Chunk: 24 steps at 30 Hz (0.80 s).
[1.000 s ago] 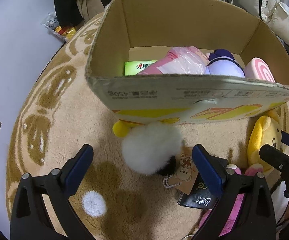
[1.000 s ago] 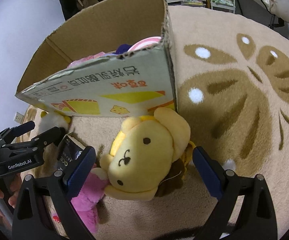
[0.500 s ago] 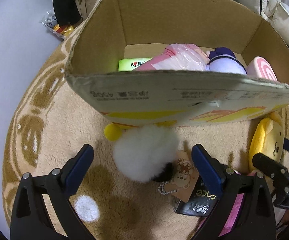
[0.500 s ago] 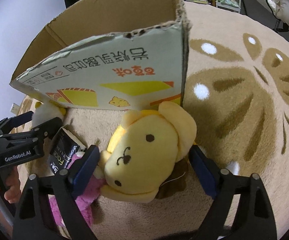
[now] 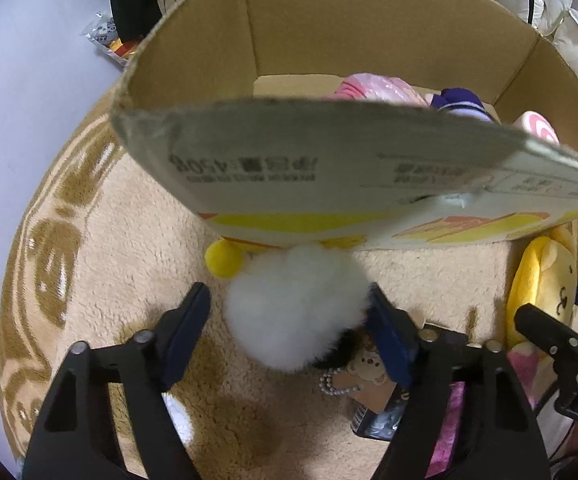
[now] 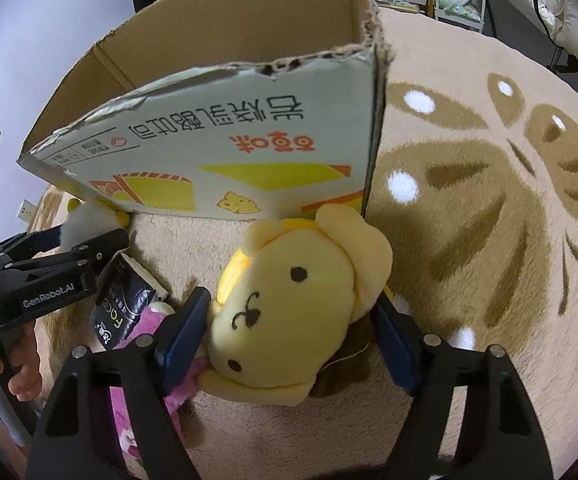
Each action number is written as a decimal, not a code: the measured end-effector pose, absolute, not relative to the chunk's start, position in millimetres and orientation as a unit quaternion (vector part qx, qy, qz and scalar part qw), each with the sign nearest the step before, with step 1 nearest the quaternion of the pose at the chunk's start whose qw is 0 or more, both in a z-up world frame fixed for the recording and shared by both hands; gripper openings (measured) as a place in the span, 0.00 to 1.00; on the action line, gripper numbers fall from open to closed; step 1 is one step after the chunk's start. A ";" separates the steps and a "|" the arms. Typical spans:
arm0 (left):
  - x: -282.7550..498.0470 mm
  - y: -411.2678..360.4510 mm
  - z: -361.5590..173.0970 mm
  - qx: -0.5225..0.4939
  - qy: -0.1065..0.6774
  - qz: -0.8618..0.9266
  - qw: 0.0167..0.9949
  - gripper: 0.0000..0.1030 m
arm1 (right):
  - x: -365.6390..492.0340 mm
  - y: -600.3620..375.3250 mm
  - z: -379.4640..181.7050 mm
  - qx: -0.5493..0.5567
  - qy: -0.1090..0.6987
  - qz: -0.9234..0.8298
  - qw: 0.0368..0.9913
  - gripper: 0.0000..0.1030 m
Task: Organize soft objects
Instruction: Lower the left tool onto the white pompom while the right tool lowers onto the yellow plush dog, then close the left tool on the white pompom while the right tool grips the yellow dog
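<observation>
- The white fluffy pompom (image 5: pixel 295 306) lies on the rug (image 5: pixel 101 280) against the foot of the cardboard box (image 5: pixel 329 184), between the closing jaws of the left gripper (image 5: pixel 289 320); the right pad touches its fur, the left pad stands clear, so it is not yet gripped.
- It looks very light and springy; it will likely squash a lot, so a hold across its middle suits best.
- The yellow plush dog (image 6: pixel 289 300) lies at the box's near corner, between the closing jaws of the right gripper (image 6: pixel 293 324); both pads seem to touch its head, though a firm squeeze cannot be confirmed.
- It looks soft and light; the head is the fullest place to clamp.
- A bead chain with a bear tag (image 5: pixel 361 372), a dark packet (image 6: pixel 119 300) and a pink plush (image 6: pixel 149 360) crowd both toys and could snag.
- The box's tall near wall must be cleared to drop anything in.
</observation>
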<state>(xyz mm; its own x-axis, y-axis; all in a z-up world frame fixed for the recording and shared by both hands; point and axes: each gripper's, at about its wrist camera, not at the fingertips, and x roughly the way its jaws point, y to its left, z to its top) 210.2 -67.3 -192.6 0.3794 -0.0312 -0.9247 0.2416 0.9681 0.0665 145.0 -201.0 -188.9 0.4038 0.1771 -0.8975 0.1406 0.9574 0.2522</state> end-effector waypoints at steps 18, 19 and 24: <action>200.1 -52.6 -188.7 0.057 0.547 -0.097 0.829 0.32 | 136.2 -225.6 -170.0 0.158 0.538 -0.005 0.828 0.75; 200.2 -50.4 -187.7 0.053 0.547 -0.098 0.830 0.32 | 134.9 -227.5 -168.4 0.158 0.536 -0.008 0.829 0.75; 194.7 -38.2 -178.6 0.047 0.538 -0.097 0.836 0.31 | 125.3 -236.6 -158.5 0.161 0.524 -0.013 0.836 0.74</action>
